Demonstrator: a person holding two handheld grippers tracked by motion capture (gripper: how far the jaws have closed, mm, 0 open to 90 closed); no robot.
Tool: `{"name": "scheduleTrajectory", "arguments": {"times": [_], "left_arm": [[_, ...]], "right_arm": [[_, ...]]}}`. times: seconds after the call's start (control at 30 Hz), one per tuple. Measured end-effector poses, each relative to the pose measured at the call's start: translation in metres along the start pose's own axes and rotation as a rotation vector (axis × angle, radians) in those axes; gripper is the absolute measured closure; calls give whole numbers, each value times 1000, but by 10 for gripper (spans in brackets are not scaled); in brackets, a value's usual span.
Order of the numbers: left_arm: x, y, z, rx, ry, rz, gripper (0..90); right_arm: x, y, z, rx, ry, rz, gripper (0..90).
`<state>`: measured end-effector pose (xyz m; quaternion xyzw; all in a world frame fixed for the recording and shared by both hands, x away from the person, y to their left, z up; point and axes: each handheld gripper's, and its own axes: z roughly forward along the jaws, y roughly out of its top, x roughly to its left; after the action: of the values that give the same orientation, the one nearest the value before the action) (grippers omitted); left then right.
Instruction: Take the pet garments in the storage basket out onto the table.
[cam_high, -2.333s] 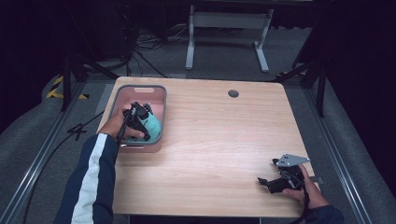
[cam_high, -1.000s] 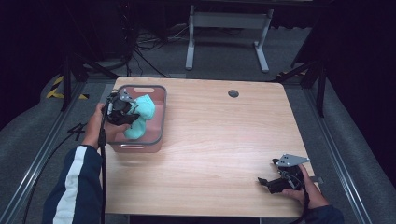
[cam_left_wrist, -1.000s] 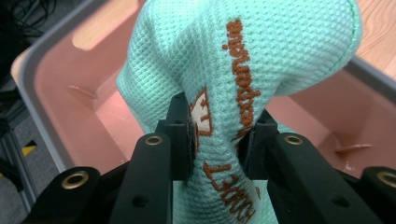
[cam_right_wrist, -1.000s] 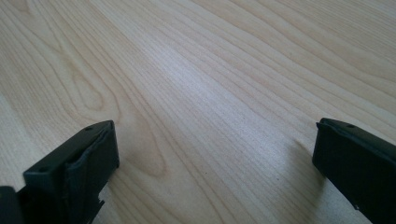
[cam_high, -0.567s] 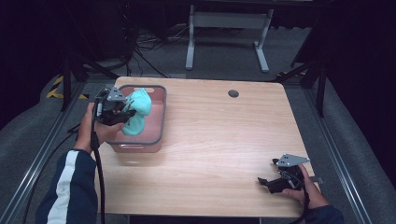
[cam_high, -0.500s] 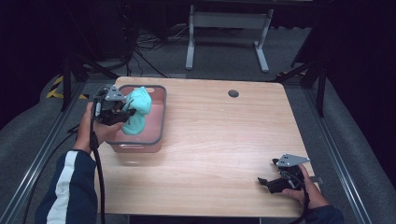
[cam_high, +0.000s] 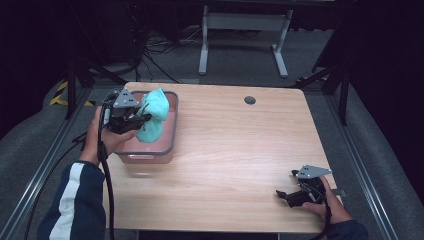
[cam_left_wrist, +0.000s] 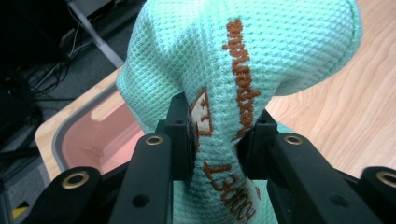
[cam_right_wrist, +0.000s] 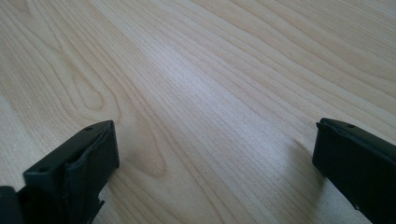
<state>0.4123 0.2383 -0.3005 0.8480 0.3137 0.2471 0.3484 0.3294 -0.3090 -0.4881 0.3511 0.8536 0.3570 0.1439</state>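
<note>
- The left gripper (cam_high: 142, 118) was clamped on a mint-green waffle-weave towel (cam_high: 152, 112), its two black jaws pinching a fold of the fabric from either side.
- In the left gripper view the towel (cam_left_wrist: 243, 70) bulged up and over the jaw tips, with brown embroidered lettering (cam_left_wrist: 238, 79) running down between them; the words were too distorted to read.
- The lower part of the towel hung below the jaws into a pink bin with a grey rim (cam_high: 172, 125), which sat just under and ahead of that gripper.
- The bin's rim and pink inner wall (cam_left_wrist: 93, 135) showed to the left of the jaws in the left gripper view, and the wooden table (cam_left_wrist: 336, 116) to their right.
- The person's left hand (cam_high: 102, 140) gripped the tool at the bin's near-left side, a dark sleeve with a white stripe (cam_high: 70, 195) behind it.
- The right gripper (cam_high: 287, 196) rested low at the table's (cam_high: 240, 150) near-right corner, well apart from the bin, held by the right hand (cam_high: 330, 205).
- Its jaws stood wide apart, bare woodgrain (cam_right_wrist: 210, 107) between them.
</note>
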Motion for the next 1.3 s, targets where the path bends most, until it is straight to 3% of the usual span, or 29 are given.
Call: {"name": "scheduleTrajectory", "arguments": {"times": [0.5, 1.0, 1.3], "left_arm": [[-31, 30, 1, -45, -68, 89, 693], [-69, 56, 25, -49, -163, 180, 693], [-90, 65, 44, -46, -222, 212, 693]], "right_arm": [[0, 0, 0, 0, 0, 0, 6], [0, 0, 0, 0, 0, 0, 6], [0, 0, 0, 0, 0, 0, 6]]}}
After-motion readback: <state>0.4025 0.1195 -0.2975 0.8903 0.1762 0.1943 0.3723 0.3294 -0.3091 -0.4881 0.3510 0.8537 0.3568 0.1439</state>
